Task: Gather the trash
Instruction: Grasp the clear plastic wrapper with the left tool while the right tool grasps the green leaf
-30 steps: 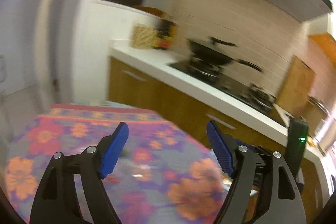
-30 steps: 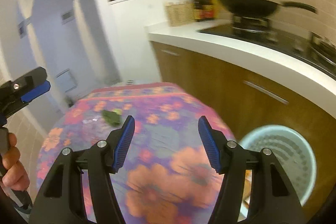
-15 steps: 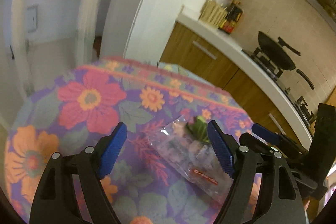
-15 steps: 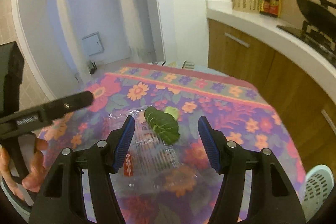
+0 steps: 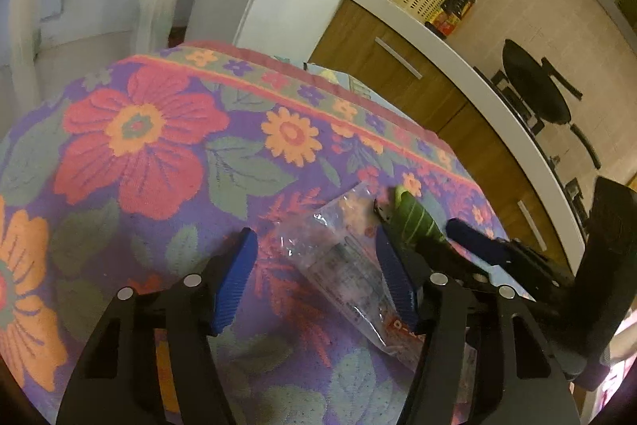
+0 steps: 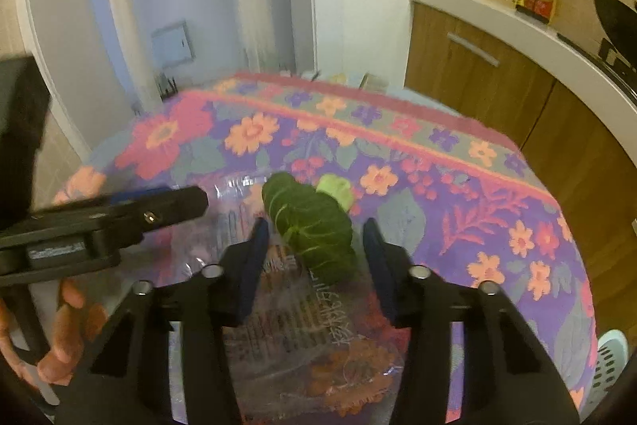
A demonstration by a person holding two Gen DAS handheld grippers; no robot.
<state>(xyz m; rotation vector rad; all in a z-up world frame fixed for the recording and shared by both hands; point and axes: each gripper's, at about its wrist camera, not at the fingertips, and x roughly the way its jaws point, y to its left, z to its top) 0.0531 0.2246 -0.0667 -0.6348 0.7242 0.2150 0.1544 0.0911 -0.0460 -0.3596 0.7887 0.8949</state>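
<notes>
Right gripper (image 6: pixel 314 257) is spread wide, its blue pads flanking the green leaf (image 6: pixel 308 226) without touching it. Left gripper (image 5: pixel 314 281) gapes too, straddling the clear plastic wrapper (image 5: pixel 346 261) flat on the floral tablecloth (image 5: pixel 139 154). This looks like the reach-to-grasp step; next, close on leaf or wrapper. Further right, the pale bin (image 6: pixel 609 369) waits by the wooden cabinets (image 6: pixel 477 82).

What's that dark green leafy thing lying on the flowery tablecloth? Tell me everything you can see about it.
The green leaf looks like a vegetable leaf, dark, crinkled, with pale veins and a lighter green stub at its far end. It lies flat on a clear plastic wrapper spread on the floral tablecloth. The right gripper is open with a finger on each side of it; none visibly touches it.
</notes>
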